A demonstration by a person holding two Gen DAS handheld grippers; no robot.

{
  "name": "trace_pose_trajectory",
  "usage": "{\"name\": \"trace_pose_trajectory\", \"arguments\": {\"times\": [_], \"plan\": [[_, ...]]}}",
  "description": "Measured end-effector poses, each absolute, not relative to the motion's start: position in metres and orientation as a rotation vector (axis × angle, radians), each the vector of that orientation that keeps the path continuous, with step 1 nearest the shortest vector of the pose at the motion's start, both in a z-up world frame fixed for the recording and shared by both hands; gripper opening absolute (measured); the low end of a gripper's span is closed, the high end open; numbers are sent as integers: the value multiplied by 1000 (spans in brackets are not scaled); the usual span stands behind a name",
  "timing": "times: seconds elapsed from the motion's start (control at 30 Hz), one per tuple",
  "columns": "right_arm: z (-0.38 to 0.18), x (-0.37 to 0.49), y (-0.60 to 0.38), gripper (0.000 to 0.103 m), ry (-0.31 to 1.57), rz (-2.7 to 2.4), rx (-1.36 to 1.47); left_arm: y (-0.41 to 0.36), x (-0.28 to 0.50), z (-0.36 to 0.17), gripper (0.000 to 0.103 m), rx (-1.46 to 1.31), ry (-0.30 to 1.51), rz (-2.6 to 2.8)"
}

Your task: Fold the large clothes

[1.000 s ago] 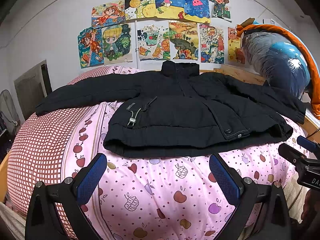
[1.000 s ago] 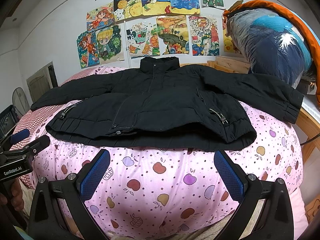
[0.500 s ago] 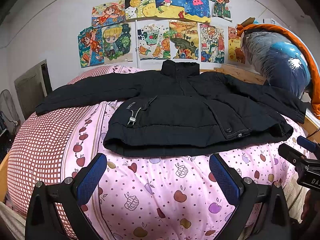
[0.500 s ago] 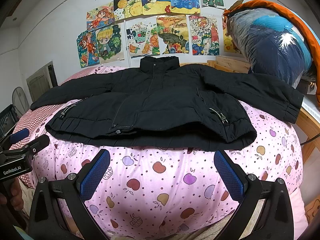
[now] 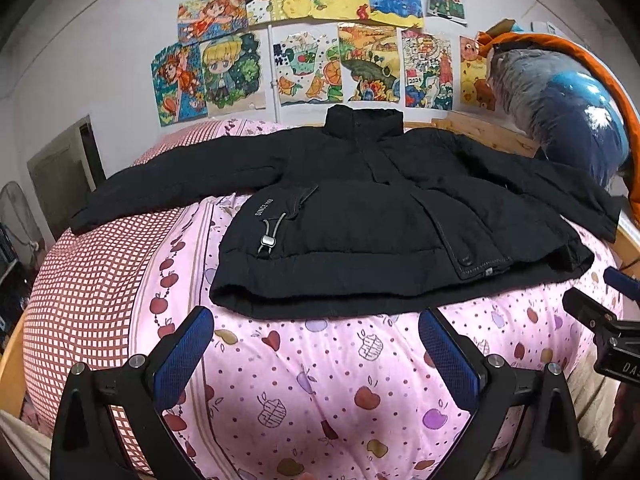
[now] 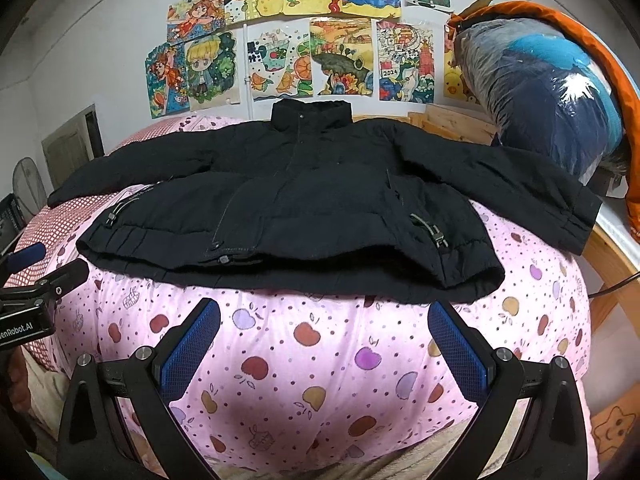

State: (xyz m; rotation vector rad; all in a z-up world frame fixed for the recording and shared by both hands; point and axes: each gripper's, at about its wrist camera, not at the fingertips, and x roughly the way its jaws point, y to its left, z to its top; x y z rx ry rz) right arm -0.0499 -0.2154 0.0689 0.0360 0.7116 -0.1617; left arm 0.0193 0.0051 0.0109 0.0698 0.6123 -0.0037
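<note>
A black padded jacket (image 5: 360, 220) lies flat, front up, on a pink fruit-print quilt (image 5: 320, 380), collar toward the wall and both sleeves spread out. It also shows in the right wrist view (image 6: 300, 208). My left gripper (image 5: 314, 326) is open and empty, hovering just short of the jacket's hem, left of its middle. My right gripper (image 6: 324, 318) is open and empty, just short of the hem toward its right side. Each gripper shows at the edge of the other's view: the right one (image 5: 600, 312) and the left one (image 6: 32, 276).
The quilt covers a bed with a red-checked part (image 5: 80, 288) on the left. A bagged bundle of bedding (image 6: 552, 92) stands at the right against a wooden headboard (image 6: 452, 120). Drawings (image 5: 320, 40) hang on the wall behind. A wooden bed rail (image 6: 616, 280) runs on the right.
</note>
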Motion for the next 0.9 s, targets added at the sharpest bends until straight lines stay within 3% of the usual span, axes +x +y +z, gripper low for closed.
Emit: {"name": "trace_pose_trajectory", "arguments": {"times": [0.47, 0.67, 0.9], "plan": [[138, -42, -224, 102, 782, -102, 34, -18, 44, 84, 103, 213, 729, -186], [195, -18, -231, 102, 811, -186, -61, -41, 53, 137, 103, 202, 621, -267], [209, 41, -256, 102, 841, -295, -36, -49, 84, 144, 103, 124, 634, -219]]}}
